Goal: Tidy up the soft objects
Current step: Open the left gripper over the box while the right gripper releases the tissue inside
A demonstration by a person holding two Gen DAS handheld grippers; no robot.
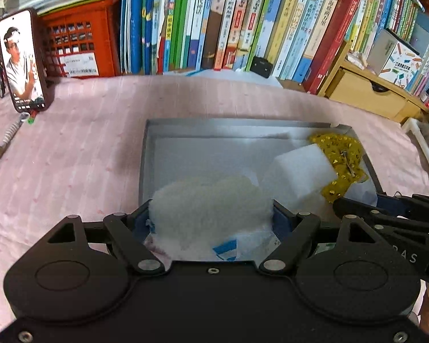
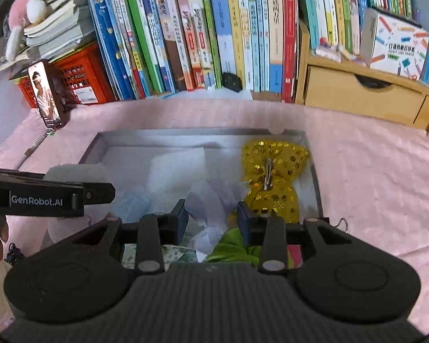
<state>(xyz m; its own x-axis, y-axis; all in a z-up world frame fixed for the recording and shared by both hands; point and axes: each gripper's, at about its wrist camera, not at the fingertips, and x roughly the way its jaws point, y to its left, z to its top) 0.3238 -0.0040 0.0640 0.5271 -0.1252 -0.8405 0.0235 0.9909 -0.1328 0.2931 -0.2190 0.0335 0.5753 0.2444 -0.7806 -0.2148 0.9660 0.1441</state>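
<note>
A shallow grey box [image 1: 146,154] [image 2: 314,168] lies on the pink cloth. My left gripper [image 1: 211,211] is shut on a white fluffy pad [image 1: 211,200] and holds it over the box's near left part. In the box lie a white foam block [image 1: 300,165] and a yellow sequined bow [image 1: 340,151] [image 2: 271,177]. My right gripper [image 2: 211,211] hangs over the box's near edge with its jaws apart around crumpled white tissue [image 2: 211,197]; I cannot tell whether they touch it. A green cloth [image 2: 231,248] lies below it.
A row of upright books [image 1: 243,23] stands behind the box. A phone [image 1: 21,60] leans on a red crate [image 1: 80,43] at the back left. A wooden drawer unit [image 1: 366,91] stands at the back right. A white cable [image 1: 3,145] lies at the left.
</note>
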